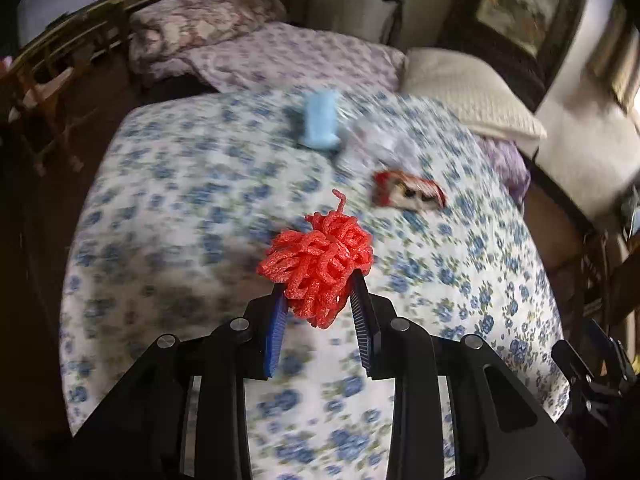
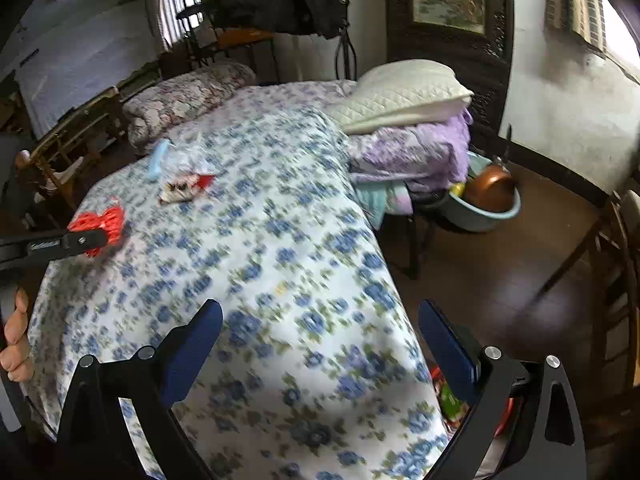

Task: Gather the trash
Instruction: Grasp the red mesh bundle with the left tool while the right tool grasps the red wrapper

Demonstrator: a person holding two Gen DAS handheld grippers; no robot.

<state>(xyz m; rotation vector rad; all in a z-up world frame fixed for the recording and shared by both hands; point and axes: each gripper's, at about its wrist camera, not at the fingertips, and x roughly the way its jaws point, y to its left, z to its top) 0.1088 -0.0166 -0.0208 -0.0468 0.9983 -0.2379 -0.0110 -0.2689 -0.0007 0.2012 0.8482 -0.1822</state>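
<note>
Currently the left gripper (image 1: 320,300) is clamped on a crumpled red foam net (image 1: 318,264), the kind that sleeves fruit; its blue pads (image 1: 276,332) press in from both sides near the lower half of the wad, which bulges up and out past the fingertips. Grip sits low on the bundle, probably because soft mesh compresses and a deep bite keeps it from slipping out

- Net is at or just above the floral bedsheet (image 1: 180,208); the right wrist view shows it at the bed's left side, but contact with the sheet cannot be judged from either view
- A hand (image 2: 16,340) shows at the left edge of the right wrist view, wrapped round a handle
- Right gripper (image 2: 320,344): jaws spread wide, nothing between them, poised over the near corner of the bed. Judged to be idle, waiting its turn
- Remaining trash on the sheet, beyond the net: a red-and-white wrapper (image 1: 408,194), a light blue piece (image 1: 320,124) and a clear crinkled plastic bag (image 1: 376,140) touching the blue piece. All three cluster together mid-bed, well apart from the held net
- Pillows and folded quilts lie at the far end, not trash

Judgement: first item secured, three still to gather. Something colourful (image 2: 452,400) shows low beside the bed under the right gripper, possibly a collection bag, but too hidden to confirm

Risk: loose strand on top of the net could snag the sheet on lift
</note>
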